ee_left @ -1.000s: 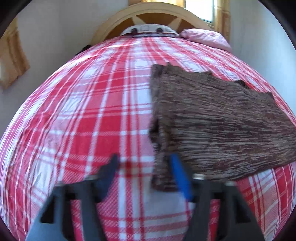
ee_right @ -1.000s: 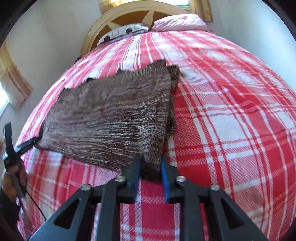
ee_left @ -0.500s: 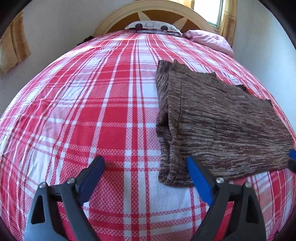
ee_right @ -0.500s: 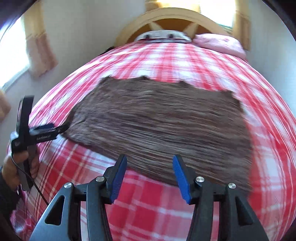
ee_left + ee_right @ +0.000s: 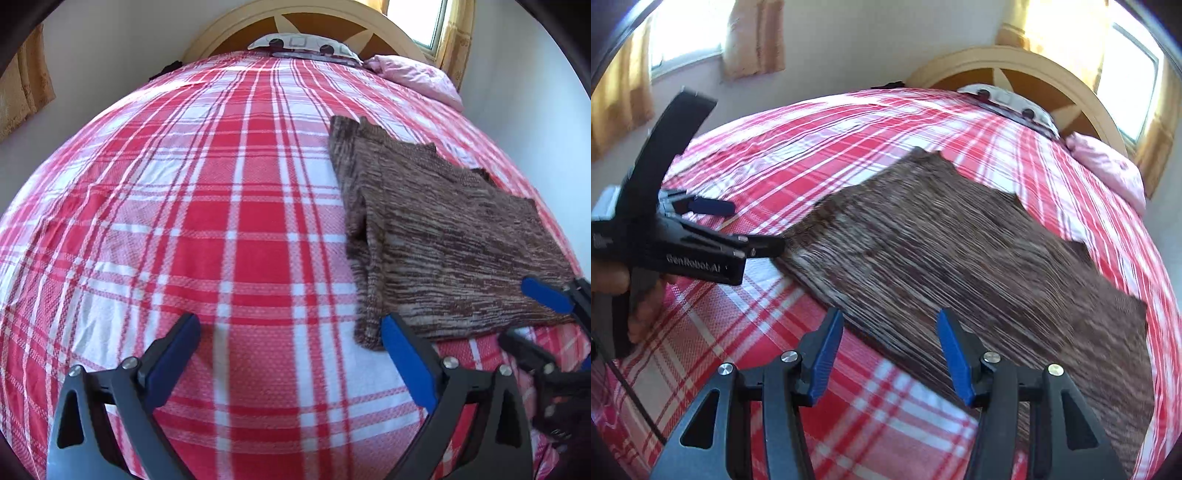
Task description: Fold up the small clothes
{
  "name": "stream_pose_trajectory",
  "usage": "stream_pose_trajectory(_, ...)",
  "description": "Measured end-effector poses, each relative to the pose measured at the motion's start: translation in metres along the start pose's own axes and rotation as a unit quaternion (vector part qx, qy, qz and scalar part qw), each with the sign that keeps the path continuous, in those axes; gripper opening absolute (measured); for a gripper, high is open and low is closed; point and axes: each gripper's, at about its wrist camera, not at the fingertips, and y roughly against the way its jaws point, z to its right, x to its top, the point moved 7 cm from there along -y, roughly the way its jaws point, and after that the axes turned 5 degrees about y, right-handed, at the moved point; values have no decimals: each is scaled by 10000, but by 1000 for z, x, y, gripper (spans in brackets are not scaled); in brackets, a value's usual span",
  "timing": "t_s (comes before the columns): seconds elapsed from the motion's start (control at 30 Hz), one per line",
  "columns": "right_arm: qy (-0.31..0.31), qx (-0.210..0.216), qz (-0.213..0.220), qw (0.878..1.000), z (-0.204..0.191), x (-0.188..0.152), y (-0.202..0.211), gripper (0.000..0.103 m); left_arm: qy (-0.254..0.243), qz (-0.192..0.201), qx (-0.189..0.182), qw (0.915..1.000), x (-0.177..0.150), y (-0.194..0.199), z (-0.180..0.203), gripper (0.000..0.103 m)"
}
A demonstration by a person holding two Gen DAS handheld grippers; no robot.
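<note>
1. Both grippers have let go of the brown knit top [image 5: 454, 243] and their jaws have just been opening; the right gripper [image 5: 886, 354] has swung along the near hem
2. Lying flat on the plaid bed [image 5: 221, 236], toward its right side, the top looks soft, light and limp; likely best taken at a corner or hem edge
3. Left gripper [image 5: 291, 354] gapes wide over bare sheet, just beside the top's corner, holding nothing
4. Right gripper stands part open above the hem, empty
</note>
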Motion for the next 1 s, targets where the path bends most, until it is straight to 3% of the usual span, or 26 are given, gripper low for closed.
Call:
stream_pose_trajectory(0.1, 232, -29, 63, 9997, -17, 8, -4, 60, 111, 61, 259, 9996, 6, 2, -23, 101)
stream_pose_trajectory(0.27, 743, -138, 130, 9971, -46, 19, -15, 60, 636, 164, 198, 9976, 17, 5, -64, 101)
stream_pose_trajectory(0.57, 1352, -814, 193, 9873, -79, 38, -38, 60, 722, 255, -11, 9971, 25, 3, -70, 101)
stream_pose_trajectory(0.67, 1278, -982, 231, 9867, -75, 41, -40, 60, 663, 236, -318, 9970, 37, -2, -66, 101)
stream_pose_trajectory(0.8, 1012, -828, 261, 9911, -66, 39, -40, 58, 569, 261, -785, 9949, 60, -5, -55, 101)
stream_pose_trajectory(0.87, 960, -777, 242, 9920, -65, 38, -42, 43, 547, 234, -1115, 9920, 75, -8, -45, 101)
stream_pose_trajectory(1.0, 1044, -849, 269, 9905, -70, 37, -44, 36, 316, 92, -1578, 9869, 101, -21, -10, 101)
